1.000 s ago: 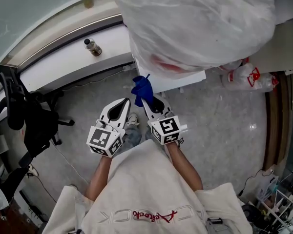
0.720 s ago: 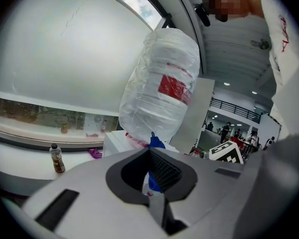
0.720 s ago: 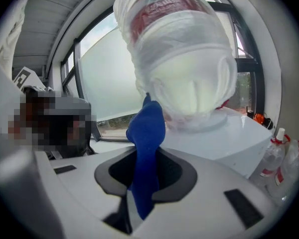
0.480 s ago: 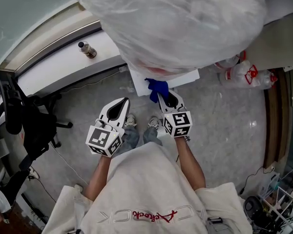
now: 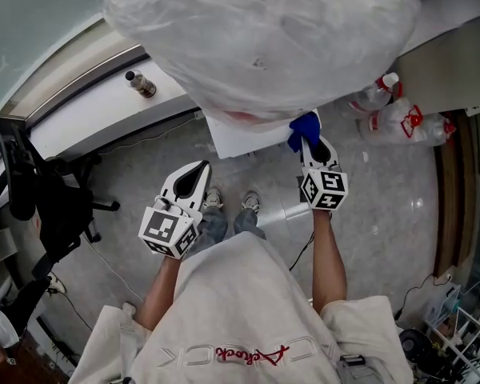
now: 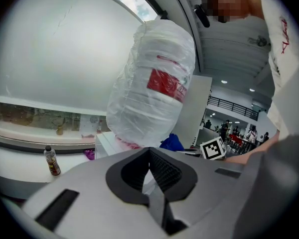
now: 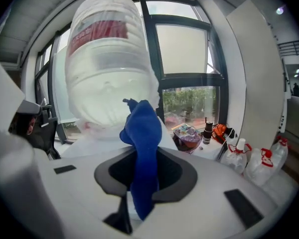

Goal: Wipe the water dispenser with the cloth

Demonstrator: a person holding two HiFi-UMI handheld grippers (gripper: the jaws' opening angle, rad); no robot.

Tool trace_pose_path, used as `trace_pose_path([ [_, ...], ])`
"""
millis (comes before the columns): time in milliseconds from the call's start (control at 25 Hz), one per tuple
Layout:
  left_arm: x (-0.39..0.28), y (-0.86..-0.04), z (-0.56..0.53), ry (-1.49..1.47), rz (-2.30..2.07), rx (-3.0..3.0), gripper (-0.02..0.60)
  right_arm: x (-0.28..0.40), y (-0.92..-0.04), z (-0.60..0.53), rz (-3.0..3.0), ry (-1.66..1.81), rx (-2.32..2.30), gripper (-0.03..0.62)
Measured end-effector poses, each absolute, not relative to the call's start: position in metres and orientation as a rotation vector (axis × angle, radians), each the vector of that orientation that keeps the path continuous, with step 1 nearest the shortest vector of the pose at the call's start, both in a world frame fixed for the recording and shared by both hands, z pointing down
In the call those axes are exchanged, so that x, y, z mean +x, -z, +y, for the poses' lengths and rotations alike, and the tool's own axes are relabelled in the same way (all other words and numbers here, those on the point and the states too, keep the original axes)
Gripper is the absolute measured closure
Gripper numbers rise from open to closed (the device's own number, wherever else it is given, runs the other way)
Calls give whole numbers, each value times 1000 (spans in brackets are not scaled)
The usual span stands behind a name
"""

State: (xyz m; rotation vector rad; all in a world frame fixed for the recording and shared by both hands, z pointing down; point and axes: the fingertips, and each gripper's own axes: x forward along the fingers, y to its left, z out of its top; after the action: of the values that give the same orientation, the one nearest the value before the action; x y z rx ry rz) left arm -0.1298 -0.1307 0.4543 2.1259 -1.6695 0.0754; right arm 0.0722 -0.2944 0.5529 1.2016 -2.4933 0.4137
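Fingers point(image 7: 175, 173) of the right gripper point(image 5: 310, 141): closed tight on the cloth point(image 7: 142, 133), which runs down between them and bunches up past the tips.
Cloth: blue, upper right of centre in the head view, at the right corner of the water dispenser point(image 5: 240, 134); whether it touches the white top cannot be told.
Fingers point(image 6: 164, 171) of the left gripper point(image 6: 149, 152): closed tip to tip, nothing between them.
Left gripper place: lower left of centre in the head view, above the person's shoes, well apart from the cloth and short of the dispenser.
Water dispenser: white body at upper centre, a big bottle point(image 5: 264, 38) wrapped in clear plastic standing on it.
Around: a small bottle point(image 5: 141, 84) on the white ledge point(image 5: 96, 106) at upper left; plastic jugs point(image 5: 404, 122) on the floor at right; a black chair point(image 5: 40, 198) at the left edge.
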Motion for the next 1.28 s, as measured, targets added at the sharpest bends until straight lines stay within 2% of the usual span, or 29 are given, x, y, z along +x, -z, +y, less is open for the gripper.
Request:
trace_pose_path([
  [560,-119,-455,-115,-94,-1672,2126,572,119,-542,-328,-2519,-383,1337,503],
  [1080,-121,-462,-95,-69,-1684,2102,572,-32,-550,-155,-2731,-403,828,503],
  [1280,-131,-477,-83,-69,-1678,2084,572,-63,-557,-129,-2768,-395,750,502],
])
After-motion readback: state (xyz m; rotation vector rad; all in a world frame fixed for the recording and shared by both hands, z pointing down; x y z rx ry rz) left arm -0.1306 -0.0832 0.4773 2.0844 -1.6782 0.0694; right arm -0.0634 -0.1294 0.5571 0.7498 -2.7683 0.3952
